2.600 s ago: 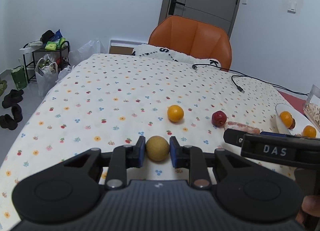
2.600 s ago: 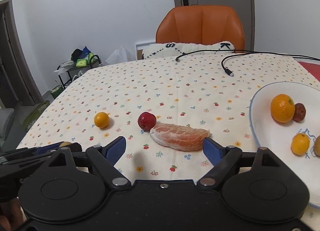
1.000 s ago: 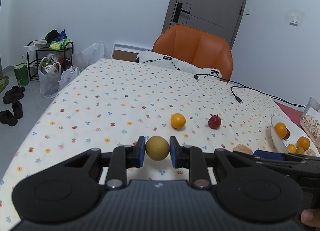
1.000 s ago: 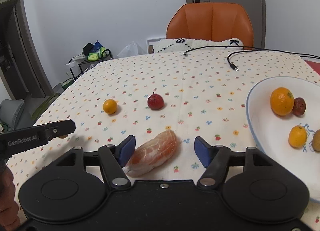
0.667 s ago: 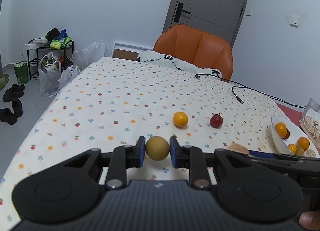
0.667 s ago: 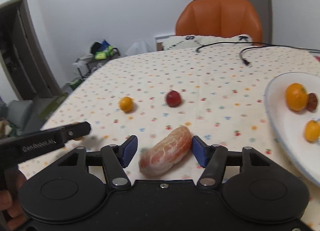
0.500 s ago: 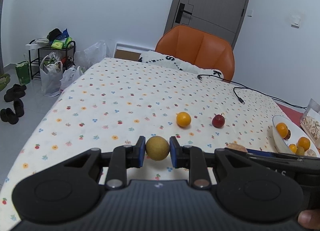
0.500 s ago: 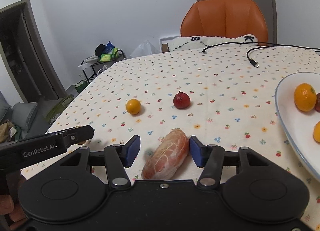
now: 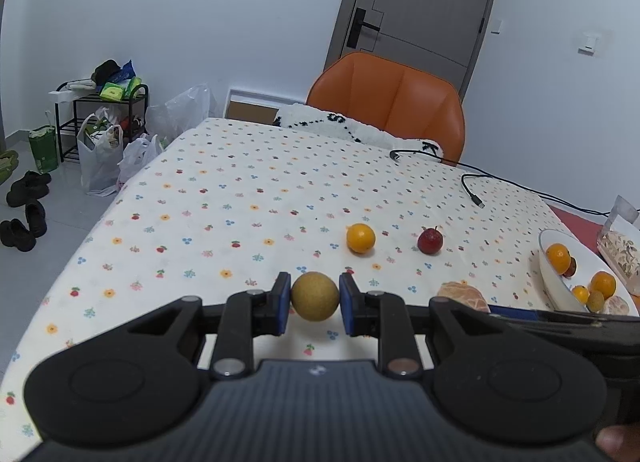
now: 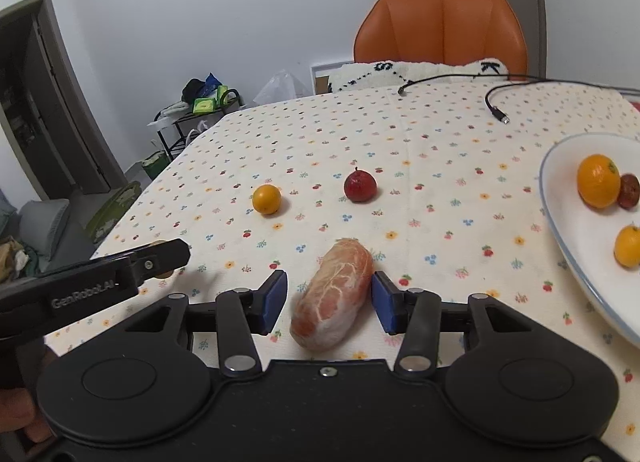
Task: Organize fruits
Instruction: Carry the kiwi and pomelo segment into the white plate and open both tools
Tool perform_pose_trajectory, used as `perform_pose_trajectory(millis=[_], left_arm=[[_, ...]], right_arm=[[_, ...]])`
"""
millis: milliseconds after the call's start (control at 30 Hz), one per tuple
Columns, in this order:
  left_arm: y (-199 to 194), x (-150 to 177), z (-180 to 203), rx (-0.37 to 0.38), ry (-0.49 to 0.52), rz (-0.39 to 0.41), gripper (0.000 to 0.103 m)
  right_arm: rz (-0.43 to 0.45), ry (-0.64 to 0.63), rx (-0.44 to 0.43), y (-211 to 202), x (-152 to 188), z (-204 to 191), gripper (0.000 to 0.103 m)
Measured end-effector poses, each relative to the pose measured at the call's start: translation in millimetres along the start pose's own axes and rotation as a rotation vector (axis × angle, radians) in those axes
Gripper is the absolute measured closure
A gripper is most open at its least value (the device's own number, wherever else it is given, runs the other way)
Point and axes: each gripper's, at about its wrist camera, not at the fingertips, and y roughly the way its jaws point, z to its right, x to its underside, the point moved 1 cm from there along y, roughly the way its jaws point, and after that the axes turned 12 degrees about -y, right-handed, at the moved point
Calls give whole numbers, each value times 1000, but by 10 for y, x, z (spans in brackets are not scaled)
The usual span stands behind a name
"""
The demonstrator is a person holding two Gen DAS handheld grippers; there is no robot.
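My left gripper (image 9: 313,304) is shut on a round tan-yellow fruit (image 9: 315,296), held a little above the flowered tablecloth. My right gripper (image 10: 329,300) is open, its pads on either side of a peeled pink pomelo segment (image 10: 334,292) lying on the cloth, with a small gap on each side. The segment also shows in the left wrist view (image 9: 464,296). A small orange (image 10: 266,199) and a red fruit (image 10: 360,185) lie farther out. A white plate (image 10: 576,246) at the right holds several fruits.
An orange chair (image 9: 392,101) with a white cushion stands at the far end. A black cable (image 10: 496,107) lies on the far right of the table. A snack packet (image 9: 622,250) sits beyond the plate. A shelf and bags (image 9: 100,133) stand on the floor left.
The right gripper has narrowed around the pomelo segment, which turned from crosswise to lengthwise between the pads. The left gripper, still holding the fruit, has risen and drawn back slightly.
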Motion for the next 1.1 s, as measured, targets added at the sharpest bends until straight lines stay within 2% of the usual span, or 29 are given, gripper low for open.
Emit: perform_pose_trajectory(millis=[167,200,267,400,733,1100], left_arm=[[-31,-14,-28,-7,-5,4,79],[-34,-13,-28,-7,-5,4,79],[-35,-14,-30,-5,-5,5,79],[-54,-9,-22,8,-9,4,79],[-104,4,128,15,18,5,79],[-133,78,505,68,65,2,79]], right_arm=[[0,-43,24,51,-22,-67,58],[1,-55,33,53,-17,-77,60],[0,-80,58,51,-7,-89,69],[-7,-116,64,45,-16,-102,72],[35,-61,74,-131,17,33,75],[96,-11,120,-478,23,382,76]])
